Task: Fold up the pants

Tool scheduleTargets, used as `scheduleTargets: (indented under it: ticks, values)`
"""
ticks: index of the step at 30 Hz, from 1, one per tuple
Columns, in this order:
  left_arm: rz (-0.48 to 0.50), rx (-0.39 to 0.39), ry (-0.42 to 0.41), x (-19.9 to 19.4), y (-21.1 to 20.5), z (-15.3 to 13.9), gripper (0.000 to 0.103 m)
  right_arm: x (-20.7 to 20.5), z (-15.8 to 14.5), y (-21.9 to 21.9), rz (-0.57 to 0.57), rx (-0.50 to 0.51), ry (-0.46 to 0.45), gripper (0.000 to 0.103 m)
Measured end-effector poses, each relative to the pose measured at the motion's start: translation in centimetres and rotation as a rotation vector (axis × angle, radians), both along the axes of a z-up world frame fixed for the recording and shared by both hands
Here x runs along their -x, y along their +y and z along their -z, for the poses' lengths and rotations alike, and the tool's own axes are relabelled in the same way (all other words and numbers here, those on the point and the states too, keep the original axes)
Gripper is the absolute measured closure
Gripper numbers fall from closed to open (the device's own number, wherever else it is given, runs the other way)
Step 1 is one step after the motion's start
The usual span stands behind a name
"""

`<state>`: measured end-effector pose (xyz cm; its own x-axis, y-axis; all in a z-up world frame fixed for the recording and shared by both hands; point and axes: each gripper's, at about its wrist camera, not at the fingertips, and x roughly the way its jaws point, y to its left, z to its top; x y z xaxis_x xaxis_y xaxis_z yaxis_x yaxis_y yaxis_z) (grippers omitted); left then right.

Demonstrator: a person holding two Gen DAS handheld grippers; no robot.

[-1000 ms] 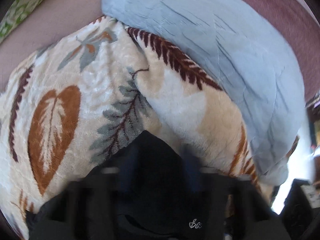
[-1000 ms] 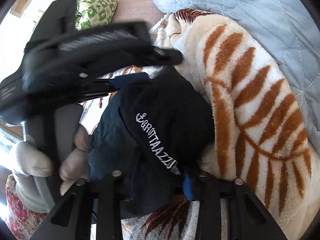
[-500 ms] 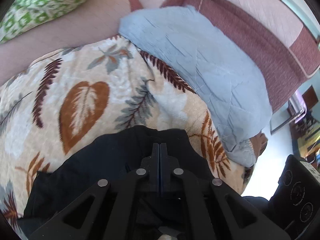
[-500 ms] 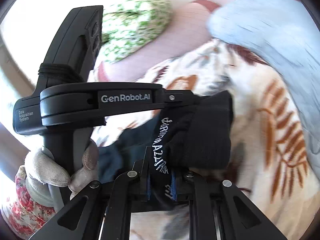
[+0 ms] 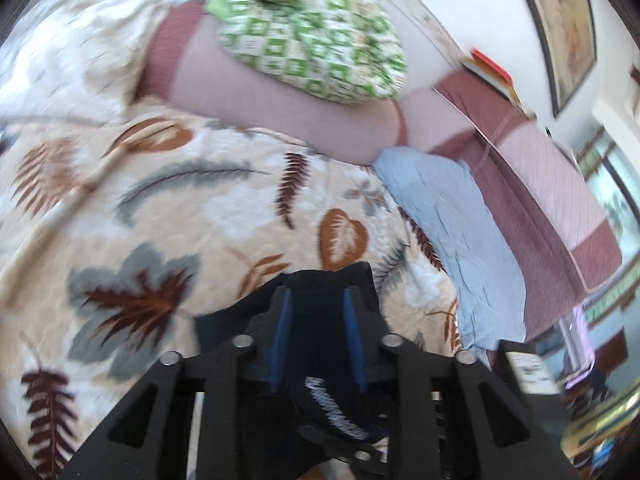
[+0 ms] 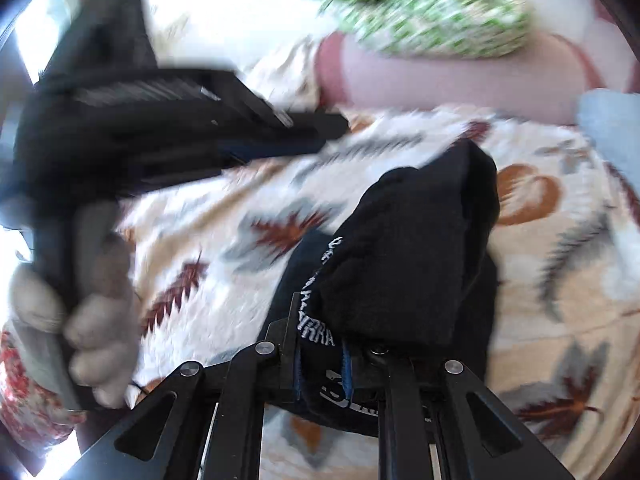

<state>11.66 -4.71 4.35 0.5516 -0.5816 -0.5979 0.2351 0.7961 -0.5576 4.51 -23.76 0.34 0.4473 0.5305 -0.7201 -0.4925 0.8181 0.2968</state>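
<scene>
Black pants with white lettering on the waistband hang bunched over my right gripper. Its blue pads pinch the waistband, though the jaws are opening a little. The pants are raised above a leaf-print blanket. My left gripper, held by a gloved hand, is blurred at the upper left, with its fingertips clear of the bundle. In the left wrist view the left gripper has its jaws opening. The black pants show in the gap between its pads.
A green patterned pillow lies at the head of the bed. A light blue quilt lies to the right of the blanket, on a pink and maroon bedspread. Books rest on the headboard ledge.
The left gripper, shut on the pants' corner half a second ago, now has its pads apart and has drawn away from the bundle. Both views have swung toward the pillow. The right gripper still holds the waistband.
</scene>
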Motion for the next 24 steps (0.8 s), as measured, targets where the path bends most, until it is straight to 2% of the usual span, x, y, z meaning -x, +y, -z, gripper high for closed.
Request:
scheduleTargets:
  ticks: [1, 3, 6, 7, 10, 12, 14, 16, 20, 24]
  values:
    - [-0.027, 0.016, 0.011, 0.4, 1.2, 0.8, 0.066, -0.2, 0.9, 1.1, -0.019, 0.041, 0.007, 0.075]
    - [-0.076, 0.048, 0.031, 1.2, 3.2, 2.4, 0.063, 0.1, 2.5, 3.0, -0.045, 0.108, 0.009, 0.066]
    - [-0.119, 0.114, 0.062, 1.9, 5.5, 4.4, 0.062, 0.7, 2.2, 2.9, -0.086, 0.087, -0.003, 0.047]
    - [-0.128, 0.135, 0.068, 2.0, 6.0, 5.0, 0.062, 1.3, 1.5, 2.4, -0.103, 0.064, 0.001, 0.044]
    - [-0.155, 0.173, 0.059, 2.6, 7.3, 6.1, 0.060, 1.9, -0.9, 0.4, -0.104, 0.017, 0.005, 0.044]
    - [-0.168, 0.177, 0.050, 2.9, 7.7, 6.5, 0.060, 1.2, -2.8, -1.1, -0.050, -0.004, -0.012, 0.044]
    - [-0.173, 0.162, 0.042, 3.1, 7.9, 6.6, 0.059, -0.5, -4.5, -2.6, 0.049, 0.000, -0.038, 0.047]
    - [-0.180, 0.151, 0.023, 3.5, 8.4, 6.4, 0.057, -2.6, -5.1, -2.4, 0.110, 0.035, -0.051, 0.058]
    - [-0.205, 0.178, 0.023, 4.0, 10.0, 6.8, 0.052, -7.2, -3.5, 1.0, 0.165, 0.111, -0.016, 0.059]
    - [-0.246, 0.198, 0.038, 4.0, 11.5, 7.2, 0.052, -9.4, 0.0, 6.4, 0.080, 0.166, 0.084, 0.060]
